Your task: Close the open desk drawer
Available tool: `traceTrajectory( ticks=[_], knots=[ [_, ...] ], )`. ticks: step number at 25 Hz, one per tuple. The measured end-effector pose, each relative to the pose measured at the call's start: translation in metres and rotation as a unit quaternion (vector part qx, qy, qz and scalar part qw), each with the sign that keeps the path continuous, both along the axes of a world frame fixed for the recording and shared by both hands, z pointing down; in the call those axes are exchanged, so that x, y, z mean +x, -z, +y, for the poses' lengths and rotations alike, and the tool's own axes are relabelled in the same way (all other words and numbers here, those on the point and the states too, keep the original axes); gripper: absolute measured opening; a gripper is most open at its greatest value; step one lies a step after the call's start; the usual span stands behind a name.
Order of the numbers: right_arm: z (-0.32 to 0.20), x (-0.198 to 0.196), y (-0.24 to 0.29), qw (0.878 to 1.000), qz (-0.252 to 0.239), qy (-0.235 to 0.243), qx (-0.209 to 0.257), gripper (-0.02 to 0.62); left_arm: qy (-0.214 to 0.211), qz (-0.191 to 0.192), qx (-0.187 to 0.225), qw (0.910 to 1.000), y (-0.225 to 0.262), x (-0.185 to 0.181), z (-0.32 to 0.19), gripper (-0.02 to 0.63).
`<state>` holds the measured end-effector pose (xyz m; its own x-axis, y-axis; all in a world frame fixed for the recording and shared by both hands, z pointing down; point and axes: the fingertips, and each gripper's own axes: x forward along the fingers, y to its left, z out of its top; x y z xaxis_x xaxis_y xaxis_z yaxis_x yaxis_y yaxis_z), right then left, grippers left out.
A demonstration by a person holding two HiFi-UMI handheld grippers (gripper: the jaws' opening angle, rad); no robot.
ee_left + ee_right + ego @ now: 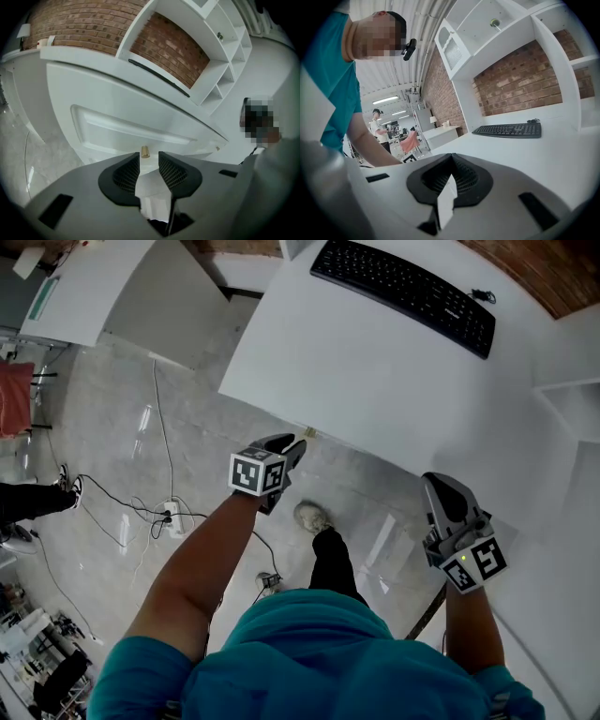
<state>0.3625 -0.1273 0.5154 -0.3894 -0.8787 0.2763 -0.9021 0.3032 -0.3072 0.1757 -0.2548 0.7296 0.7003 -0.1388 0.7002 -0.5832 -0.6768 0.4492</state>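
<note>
We judge the task almost done. The desk drawer (126,127), under the near edge of the white desk (375,381), looks pushed in flush. Its brass knob (145,151) is just beyond our left gripper (149,163), whose jaws stand apart and hold nothing. The right gripper (451,165) has its jaws together, empty. We can read no brand or label, not even on the keyboard (403,292).

The drawer (131,126) has its lower edge, at six o'clock, hidden behind the left gripper (149,161). The keyboard (403,287) is clipped by the head view's twelve o'clock edge.
</note>
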Motion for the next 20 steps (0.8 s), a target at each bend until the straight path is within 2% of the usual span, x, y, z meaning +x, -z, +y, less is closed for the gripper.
traceTrajectory(
  ticks=[7, 11, 17, 20],
  knots=[
    [-0.031, -0.053, 0.022, 0.997, 0.013, 0.073, 0.016, 0.021, 0.051, 0.045, 0.029, 0.9972, 0.057, -0.056, 0.009, 0.123],
    [-0.048, -0.091, 0.038, 0.992, 0.021, 0.120, 0.024, 0.021, 0.096, 0.071, 0.055, 0.9913, 0.095, -0.101, 0.012, 0.123],
    [-0.061, -0.154, 0.054, 0.982, 0.028, 0.186, 0.029, 0.021, 0.167, 0.102, 0.106, 0.9748, 0.154, -0.175, 0.017, 0.096],
    [-0.065, -0.187, 0.063, 0.973, 0.031, 0.225, 0.033, 0.021, 0.208, 0.116, 0.137, 0.9616, 0.186, -0.214, 0.026, 0.084]
  ],
)
